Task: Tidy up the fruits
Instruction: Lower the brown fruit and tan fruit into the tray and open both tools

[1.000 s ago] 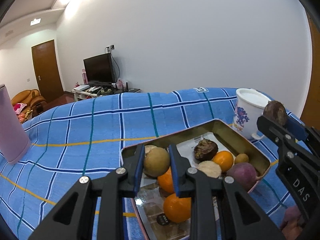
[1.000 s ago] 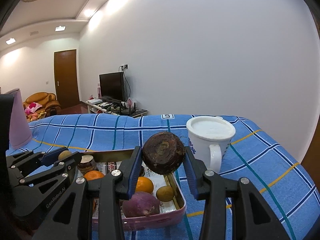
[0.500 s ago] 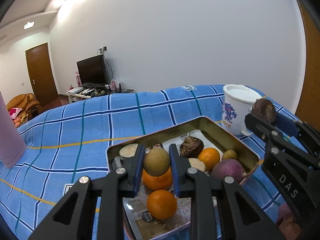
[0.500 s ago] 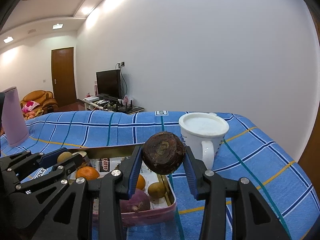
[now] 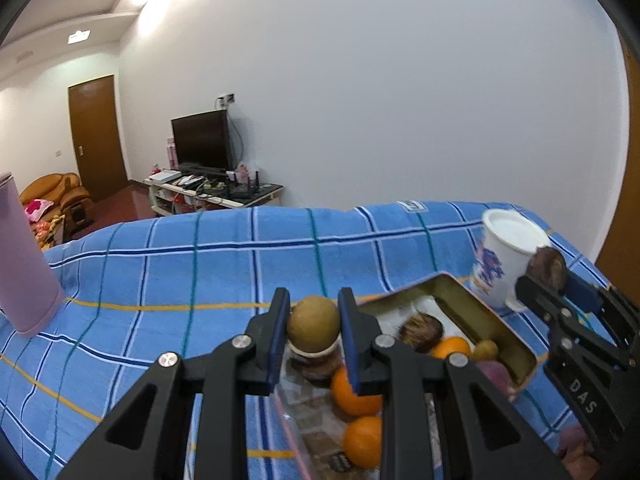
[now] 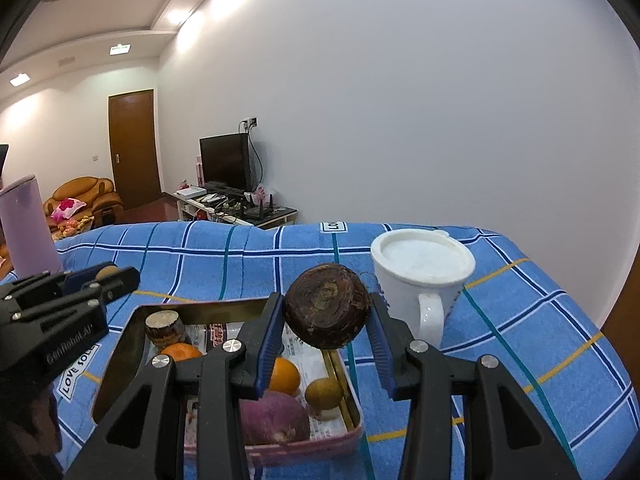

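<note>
My left gripper [image 5: 314,322] is shut on a round tan fruit [image 5: 313,326], held just above the near left end of the open metal tin [image 5: 476,308]. In the right wrist view, my right gripper [image 6: 326,316] is shut on a dark brown, rough round fruit [image 6: 326,306], which hangs over the tin [image 6: 200,309] by its right side. Two oranges [image 5: 354,394], a purple root [image 6: 274,418], a small brown fruit [image 6: 323,392] and a cut brown piece [image 6: 162,326] lie in the tin. The left gripper [image 6: 105,277] shows at the left edge of that view.
A white mug [image 6: 420,276] with a blue print stands just right of the tin on the blue checked cloth [image 6: 520,320]. A tall lilac cylinder [image 5: 22,276] stands at the far left. The cloth's far edge drops off toward a room with a TV.
My left gripper has risen and drawn to the left with the tan fruit, so the tin now sits lower and to the right in its view. The right gripper has held still.
</note>
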The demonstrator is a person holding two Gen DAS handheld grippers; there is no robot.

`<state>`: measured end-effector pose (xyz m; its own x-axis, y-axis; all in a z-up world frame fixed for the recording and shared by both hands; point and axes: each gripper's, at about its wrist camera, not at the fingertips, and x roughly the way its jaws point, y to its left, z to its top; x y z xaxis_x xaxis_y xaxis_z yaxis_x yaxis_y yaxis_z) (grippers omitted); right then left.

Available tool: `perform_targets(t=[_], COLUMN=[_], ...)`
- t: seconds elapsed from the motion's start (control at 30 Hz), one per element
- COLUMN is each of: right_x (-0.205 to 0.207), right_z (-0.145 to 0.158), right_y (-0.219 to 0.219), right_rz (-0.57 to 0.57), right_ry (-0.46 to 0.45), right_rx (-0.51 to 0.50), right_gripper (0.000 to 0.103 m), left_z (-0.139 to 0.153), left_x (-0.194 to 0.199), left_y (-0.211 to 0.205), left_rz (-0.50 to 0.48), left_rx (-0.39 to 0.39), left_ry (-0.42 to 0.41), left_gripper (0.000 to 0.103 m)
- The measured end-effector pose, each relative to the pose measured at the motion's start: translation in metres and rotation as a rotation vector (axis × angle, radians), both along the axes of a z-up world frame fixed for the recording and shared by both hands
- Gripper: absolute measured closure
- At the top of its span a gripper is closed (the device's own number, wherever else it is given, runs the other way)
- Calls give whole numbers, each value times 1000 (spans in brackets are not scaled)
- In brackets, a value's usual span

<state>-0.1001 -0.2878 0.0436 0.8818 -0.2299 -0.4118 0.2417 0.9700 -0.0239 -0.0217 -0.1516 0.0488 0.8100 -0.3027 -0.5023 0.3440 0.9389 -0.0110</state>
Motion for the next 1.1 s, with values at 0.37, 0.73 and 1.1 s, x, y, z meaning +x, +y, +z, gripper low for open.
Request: perform_targets(t=[0.37,0.73,1.1], right_x=[34,68,88], right_z=[9,-7,-27], right_y=[4,-1,-8], right_rz=[33,44,55], right_ry=[30,103,202], right_rx=[14,84,131], right_gripper=[60,59,59], left_z=[0,-14,-26], left_x=[22,39,53], left_y=[-24,-43,-54], left_rz=[-29,-29,-69], left_rx=[25,127,205], left_ry=[62,112,184], left_gripper=[77,77,77])
